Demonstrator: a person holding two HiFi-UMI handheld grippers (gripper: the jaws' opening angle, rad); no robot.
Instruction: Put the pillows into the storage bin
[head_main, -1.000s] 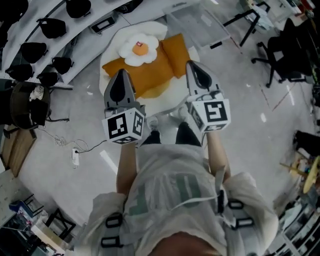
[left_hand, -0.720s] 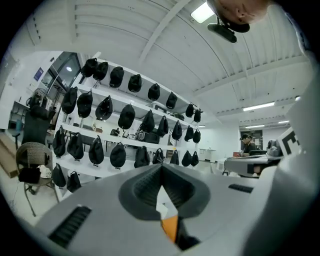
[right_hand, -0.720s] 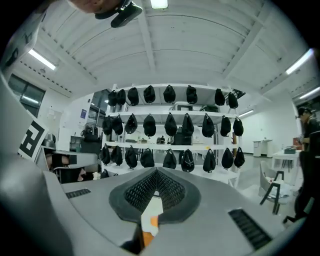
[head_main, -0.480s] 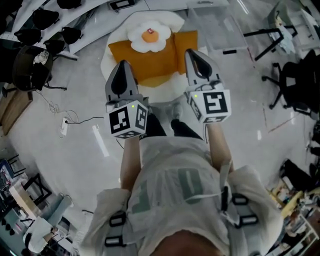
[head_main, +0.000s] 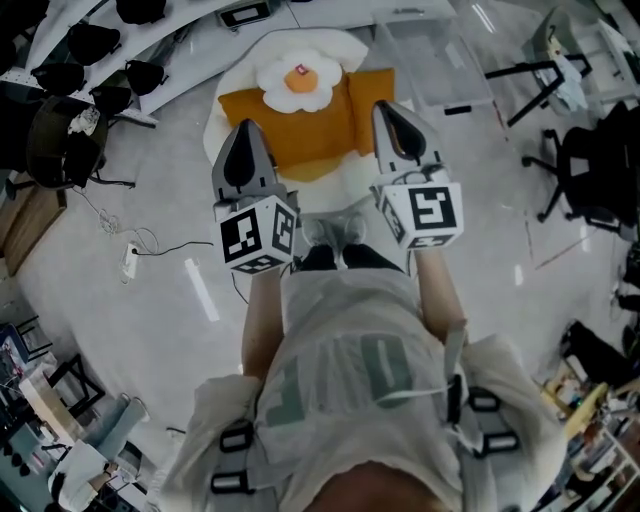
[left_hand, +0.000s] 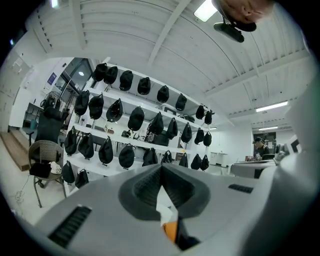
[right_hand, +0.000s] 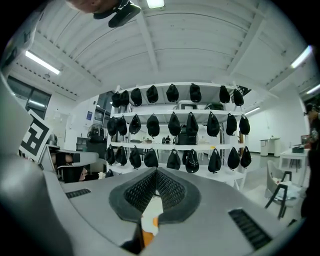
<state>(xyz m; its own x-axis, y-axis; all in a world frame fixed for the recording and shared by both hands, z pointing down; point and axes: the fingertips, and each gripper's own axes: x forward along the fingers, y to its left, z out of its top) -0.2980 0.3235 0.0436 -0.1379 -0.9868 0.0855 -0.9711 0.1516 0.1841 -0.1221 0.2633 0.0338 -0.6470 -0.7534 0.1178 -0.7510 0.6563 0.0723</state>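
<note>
Three pillows lie stacked on the floor in the head view: an orange square pillow (head_main: 300, 125), a fried-egg pillow (head_main: 300, 84) on top of it, and a white round pillow (head_main: 340, 180) beneath. A clear storage bin (head_main: 430, 55) stands beyond them to the right. My left gripper (head_main: 243, 135) and right gripper (head_main: 387, 112) hover side by side above the near edge of the stack, both shut and holding nothing. In the left gripper view the shut left gripper (left_hand: 161, 172) points at shelves; the right gripper (right_hand: 156, 175) does the same in its view.
White shelves with several black caps (head_main: 130, 75) run along the upper left. A wicker chair (head_main: 55, 140) stands at left, and office chairs (head_main: 590, 165) at right. A power strip with cable (head_main: 130, 260) lies on the floor. The person's feet (head_main: 335, 232) stand just short of the pillows.
The head view has swung, so the pillows sit a little higher and more to the right. The person's feet have come together. Both grippers stay shut, side by side.
</note>
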